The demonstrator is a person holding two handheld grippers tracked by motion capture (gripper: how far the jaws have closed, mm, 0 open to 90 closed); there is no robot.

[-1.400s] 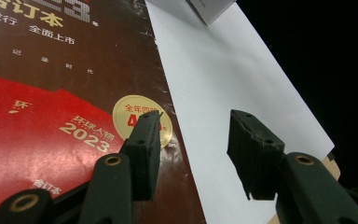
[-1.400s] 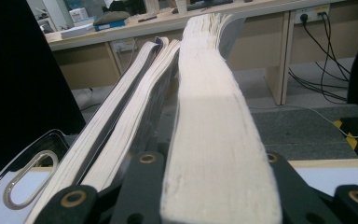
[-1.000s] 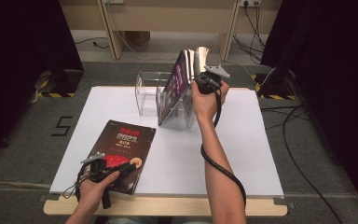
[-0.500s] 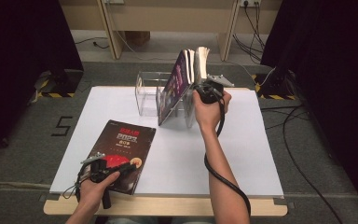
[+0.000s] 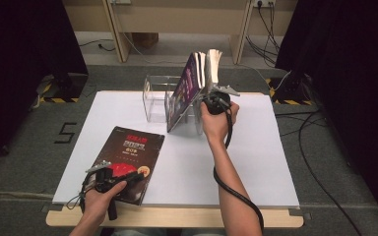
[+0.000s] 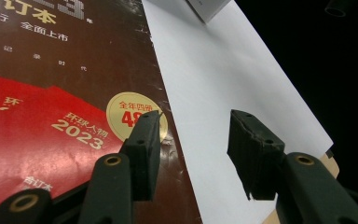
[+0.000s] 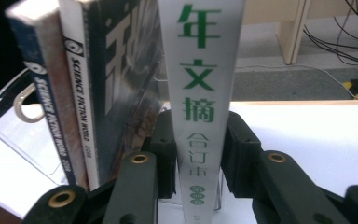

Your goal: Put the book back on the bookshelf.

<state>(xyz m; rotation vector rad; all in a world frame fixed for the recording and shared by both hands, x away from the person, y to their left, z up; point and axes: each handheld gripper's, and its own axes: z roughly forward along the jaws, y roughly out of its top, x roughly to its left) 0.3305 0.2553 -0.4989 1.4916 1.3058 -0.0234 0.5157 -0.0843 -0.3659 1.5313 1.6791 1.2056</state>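
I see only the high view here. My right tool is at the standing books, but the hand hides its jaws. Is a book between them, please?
Observer: Yes. In the right gripper view the right tool has the white spine with green characters between its jaws, which have just been closing. I cannot tell whether the pads press on it.
Operator: What stands beside that book?
Observer: Two spines printed SCIENCE FICTION WORLD, in the clear holder.
Operator: And the left tool?
Observer: The left tool is open, with one jaw over the red magazine cover and the other over the white table.
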